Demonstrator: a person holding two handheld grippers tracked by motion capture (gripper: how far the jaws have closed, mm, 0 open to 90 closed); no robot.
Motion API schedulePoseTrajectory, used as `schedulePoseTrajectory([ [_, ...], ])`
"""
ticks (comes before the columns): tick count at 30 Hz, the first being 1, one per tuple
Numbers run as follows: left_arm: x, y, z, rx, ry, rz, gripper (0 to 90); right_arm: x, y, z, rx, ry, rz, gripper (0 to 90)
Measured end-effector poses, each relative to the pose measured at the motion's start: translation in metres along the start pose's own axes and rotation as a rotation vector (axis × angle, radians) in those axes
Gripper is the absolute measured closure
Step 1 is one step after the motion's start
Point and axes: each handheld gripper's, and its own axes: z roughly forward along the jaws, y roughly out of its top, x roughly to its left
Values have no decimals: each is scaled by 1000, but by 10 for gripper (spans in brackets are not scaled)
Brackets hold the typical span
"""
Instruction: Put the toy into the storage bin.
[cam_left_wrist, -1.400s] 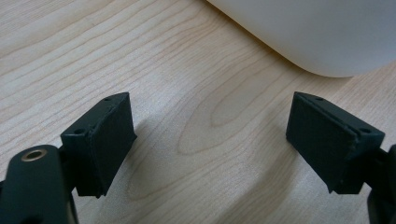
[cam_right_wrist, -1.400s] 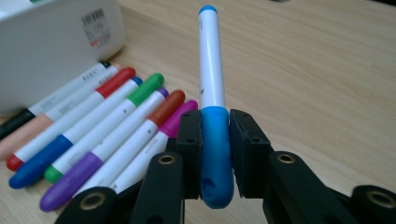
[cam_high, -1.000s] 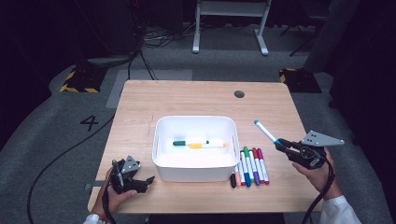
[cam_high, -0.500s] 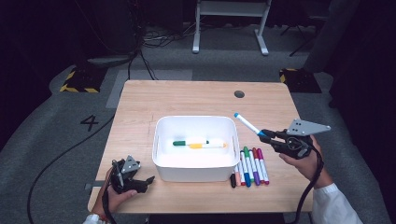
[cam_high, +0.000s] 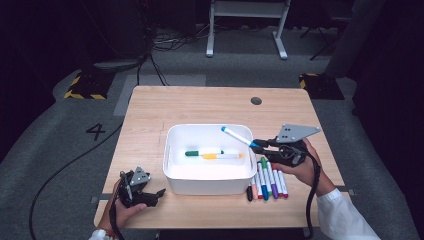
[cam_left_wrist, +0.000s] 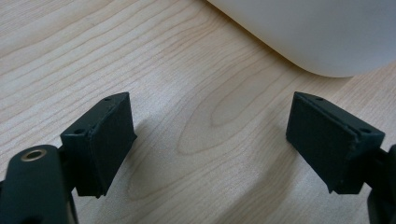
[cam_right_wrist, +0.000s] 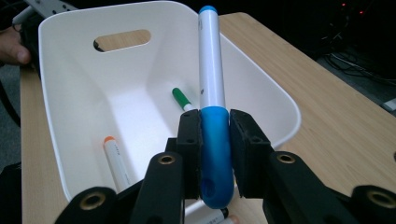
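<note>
Right gripper view: right claw (cam_right_wrist: 215, 135) clamps blue marker (cam_right_wrist: 211, 84); left claw (cam_left_wrist: 210, 140) wide apart, empty.

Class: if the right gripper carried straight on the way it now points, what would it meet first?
The right gripper, shut on the blue marker, points into the white bin. Probably the bin's inside, near the green marker; depth is unclear.

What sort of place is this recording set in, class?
Probably a lab or studio set up for recording: a lone wooden table on grey carpet with a painted number 4, hazard-striped floor blocks, and loose cables behind.
</note>
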Motion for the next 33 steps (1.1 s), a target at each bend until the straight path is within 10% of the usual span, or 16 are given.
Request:
schedulePoseTrajectory([
  [19,0,0,0,0,1,1,154,26,27,70,156,172,-113,755],
  [33,0,0,0,0,1,1,154,38,24,88,295,276,-163,754],
])
